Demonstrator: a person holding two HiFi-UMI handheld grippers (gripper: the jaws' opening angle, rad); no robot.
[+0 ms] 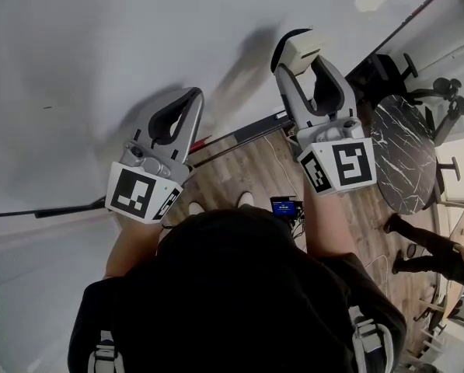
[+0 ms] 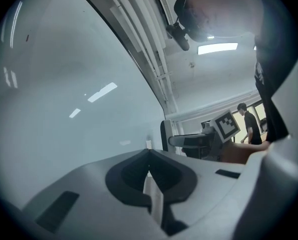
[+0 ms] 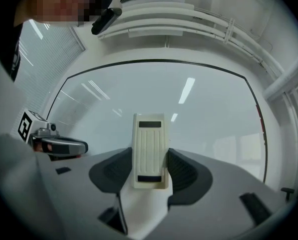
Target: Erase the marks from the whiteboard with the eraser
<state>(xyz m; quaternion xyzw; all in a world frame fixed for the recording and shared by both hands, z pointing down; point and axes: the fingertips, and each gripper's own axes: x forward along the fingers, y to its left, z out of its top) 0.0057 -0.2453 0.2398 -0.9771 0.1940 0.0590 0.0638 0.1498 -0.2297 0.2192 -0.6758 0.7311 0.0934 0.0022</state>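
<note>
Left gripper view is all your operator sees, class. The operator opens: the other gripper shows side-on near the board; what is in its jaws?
Observer: The right gripper is shut on a cream ribbed eraser, which sticks out past the jaw tips.
Operator: Are there marks ahead of it?
Observer: In the right gripper view the whiteboard ahead of the eraser shows only light reflections; I see no marks there.
Operator: What lies below the board?
Observer: The head view shows a dark rail along its lower edge, with wooden floor beneath.
</note>
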